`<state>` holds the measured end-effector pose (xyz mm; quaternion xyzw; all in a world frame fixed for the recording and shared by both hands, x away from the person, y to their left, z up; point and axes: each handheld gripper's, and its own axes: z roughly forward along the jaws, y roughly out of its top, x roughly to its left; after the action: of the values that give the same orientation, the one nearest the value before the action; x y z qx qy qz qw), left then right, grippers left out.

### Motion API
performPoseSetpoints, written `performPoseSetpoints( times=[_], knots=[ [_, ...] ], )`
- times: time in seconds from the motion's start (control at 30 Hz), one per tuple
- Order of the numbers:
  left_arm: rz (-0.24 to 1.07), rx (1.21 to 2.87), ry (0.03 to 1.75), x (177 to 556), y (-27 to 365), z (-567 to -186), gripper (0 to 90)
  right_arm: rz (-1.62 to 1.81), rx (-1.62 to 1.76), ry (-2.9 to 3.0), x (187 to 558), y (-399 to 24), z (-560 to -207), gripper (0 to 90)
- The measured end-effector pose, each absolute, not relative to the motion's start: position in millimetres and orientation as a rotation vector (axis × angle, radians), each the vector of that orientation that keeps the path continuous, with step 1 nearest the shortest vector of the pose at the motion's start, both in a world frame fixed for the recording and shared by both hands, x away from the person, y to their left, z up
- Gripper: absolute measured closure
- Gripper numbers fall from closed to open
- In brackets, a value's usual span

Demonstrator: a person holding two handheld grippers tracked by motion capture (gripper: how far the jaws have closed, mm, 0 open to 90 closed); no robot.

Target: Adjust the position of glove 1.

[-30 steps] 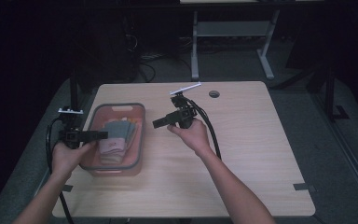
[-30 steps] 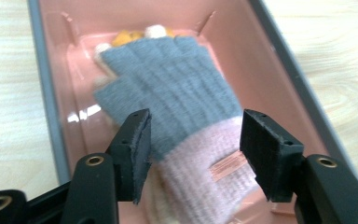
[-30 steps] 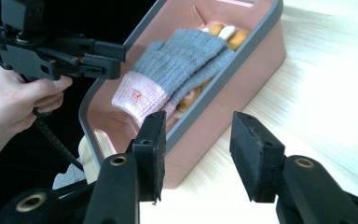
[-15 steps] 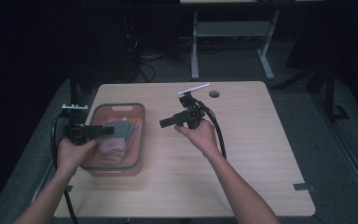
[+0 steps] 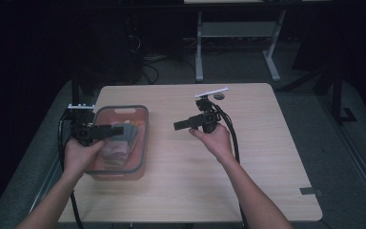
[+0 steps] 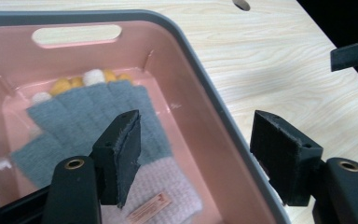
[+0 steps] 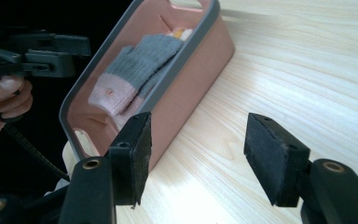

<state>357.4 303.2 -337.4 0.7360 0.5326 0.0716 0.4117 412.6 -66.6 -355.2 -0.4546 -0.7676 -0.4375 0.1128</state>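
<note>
Wooden table [image 5: 276,157] — gloves [image 6: 98,116] in pink bin [image 6: 205,98]; left tongs [image 6: 193,158], right tongs [image 7: 198,154] just opening, empty.

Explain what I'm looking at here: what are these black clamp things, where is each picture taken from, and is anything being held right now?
A person sits at a wooden table with a handheld two-jaw tool in each hand. The high view looks down from above: the left gripper hovers over a pink bin, and the right gripper hangs above bare table to the bin's right. The other two pictures come from cameras riding on the tools, looking along their black jaws. In the left gripper view, grey and pink gloves lie in the bin. The right gripper view shows the bin from the side, with the other hand behind it. Both sets of jaws have just been opening, and nothing sits between them, so nothing is held.
</note>
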Motion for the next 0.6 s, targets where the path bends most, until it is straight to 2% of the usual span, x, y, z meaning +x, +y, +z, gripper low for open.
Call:
performPoseSetpoints(
  times=[0.6],
  knots=[
    [0.145, 1.886, 1.244, 357, 271, -329, 27.4, -1.280, -1.412, -2.214, 406, -98, -361, 39.1]
  ],
)
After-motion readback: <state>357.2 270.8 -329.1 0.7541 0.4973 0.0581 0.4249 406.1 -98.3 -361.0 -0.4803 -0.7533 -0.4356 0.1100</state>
